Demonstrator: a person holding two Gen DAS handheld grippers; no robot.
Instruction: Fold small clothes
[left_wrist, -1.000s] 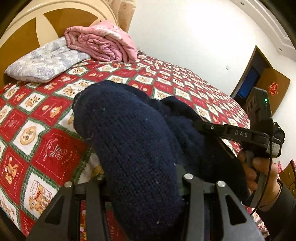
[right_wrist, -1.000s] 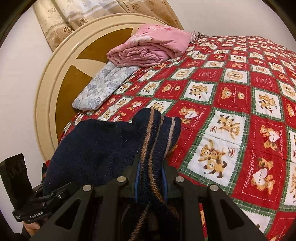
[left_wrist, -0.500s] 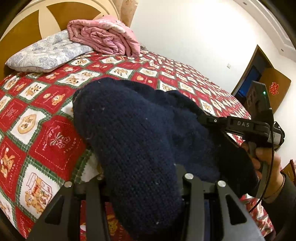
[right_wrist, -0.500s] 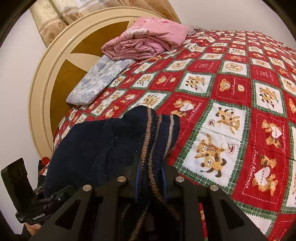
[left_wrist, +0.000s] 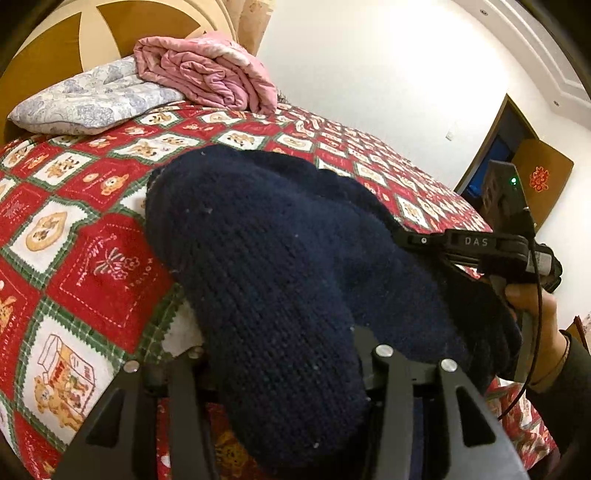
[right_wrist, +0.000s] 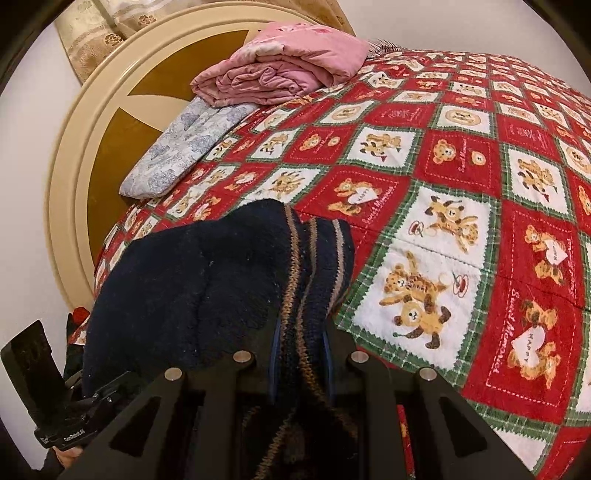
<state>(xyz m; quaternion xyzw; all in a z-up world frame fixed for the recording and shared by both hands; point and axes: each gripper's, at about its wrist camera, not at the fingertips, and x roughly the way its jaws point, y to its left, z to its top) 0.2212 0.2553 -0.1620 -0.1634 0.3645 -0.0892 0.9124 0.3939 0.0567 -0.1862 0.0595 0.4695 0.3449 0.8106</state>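
A dark navy knitted garment (left_wrist: 280, 280) with brown stripes at its hem (right_wrist: 306, 273) hangs bunched between both grippers, held above the red bear-print bedspread (right_wrist: 461, 192). My left gripper (left_wrist: 284, 369) is shut on its thick navy part, which hides the fingertips. My right gripper (right_wrist: 299, 339) is shut on the striped edge. The right gripper also shows in the left wrist view (left_wrist: 476, 243), at the garment's right side. The left gripper shows low left in the right wrist view (right_wrist: 70, 417).
A folded pink blanket (left_wrist: 207, 74) and a pale blue floral pillow (left_wrist: 88, 99) lie by the round cream and brown headboard (right_wrist: 92, 155). A white wall and a dark doorway (left_wrist: 498, 147) are beyond the bed's far side.
Both grippers have moved with the garment a little further over the bed; the headboard and pink blanket have shifted in view. Both grips are unchanged.
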